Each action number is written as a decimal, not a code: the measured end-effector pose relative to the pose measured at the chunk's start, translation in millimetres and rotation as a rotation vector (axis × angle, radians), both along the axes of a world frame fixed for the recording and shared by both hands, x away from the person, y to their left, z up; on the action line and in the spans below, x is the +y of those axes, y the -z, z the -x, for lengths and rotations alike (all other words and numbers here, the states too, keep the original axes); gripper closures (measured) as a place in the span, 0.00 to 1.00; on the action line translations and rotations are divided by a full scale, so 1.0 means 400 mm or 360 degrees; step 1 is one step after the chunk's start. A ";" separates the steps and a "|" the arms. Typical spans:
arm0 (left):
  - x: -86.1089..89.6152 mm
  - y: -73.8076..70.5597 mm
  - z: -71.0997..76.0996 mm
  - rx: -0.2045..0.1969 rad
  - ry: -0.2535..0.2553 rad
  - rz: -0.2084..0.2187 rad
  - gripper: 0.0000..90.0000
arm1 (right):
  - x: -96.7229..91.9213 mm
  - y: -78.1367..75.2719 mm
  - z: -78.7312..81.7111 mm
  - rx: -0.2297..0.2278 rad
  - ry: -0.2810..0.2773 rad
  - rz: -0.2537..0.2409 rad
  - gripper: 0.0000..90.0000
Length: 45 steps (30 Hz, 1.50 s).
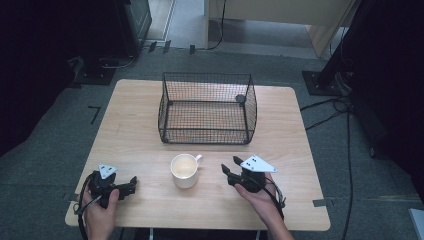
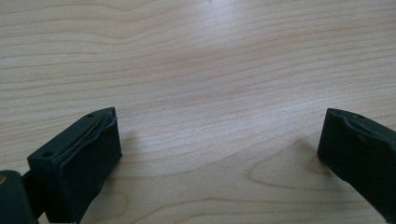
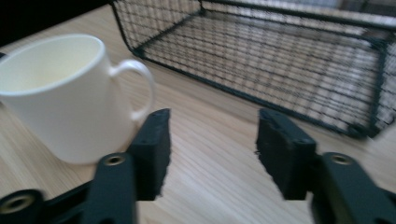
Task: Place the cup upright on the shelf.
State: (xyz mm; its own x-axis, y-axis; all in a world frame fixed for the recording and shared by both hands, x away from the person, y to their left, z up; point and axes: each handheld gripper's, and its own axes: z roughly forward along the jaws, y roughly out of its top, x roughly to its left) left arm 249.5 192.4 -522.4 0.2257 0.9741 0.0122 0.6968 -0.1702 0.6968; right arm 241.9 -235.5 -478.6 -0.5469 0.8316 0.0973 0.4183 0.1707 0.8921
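A white mug stands upright and empty near the middle front of the wooden table, its handle pointing to the back right. In the right gripper view the mug is close on the left, handle toward the jaws. My right gripper hovers just right of the mug, open, nothing between its fingers. My left gripper lies low at the front left, open over bare wood, its pads wide apart.
A black wire basket stands empty behind the mug, its near wall just beyond my right jaws. Cables and stand bases lie on the grey floor around the table.
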 end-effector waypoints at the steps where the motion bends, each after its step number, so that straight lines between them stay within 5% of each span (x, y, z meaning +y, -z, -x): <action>1: 0.000 0.000 0.000 0.0000 0.0000 0.0000 0.00 | 0.009 0.002 -0.004 -0.0012 -0.0017 0.0009 0.57; 11: 0.000 0.000 0.000 0.0000 0.0000 0.0000 0.00 | 0.079 0.030 -0.037 -0.0027 -0.0140 -0.0029 0.67; 24: 0.000 0.000 0.000 0.0000 0.0000 0.0000 0.00 | 0.143 0.061 -0.078 0.0035 -0.0147 -0.0027 0.69; 45: 0.000 0.000 0.000 -0.0001 0.0000 0.0000 0.00 | 0.184 0.065 -0.103 0.0011 -0.0179 -0.0027 0.94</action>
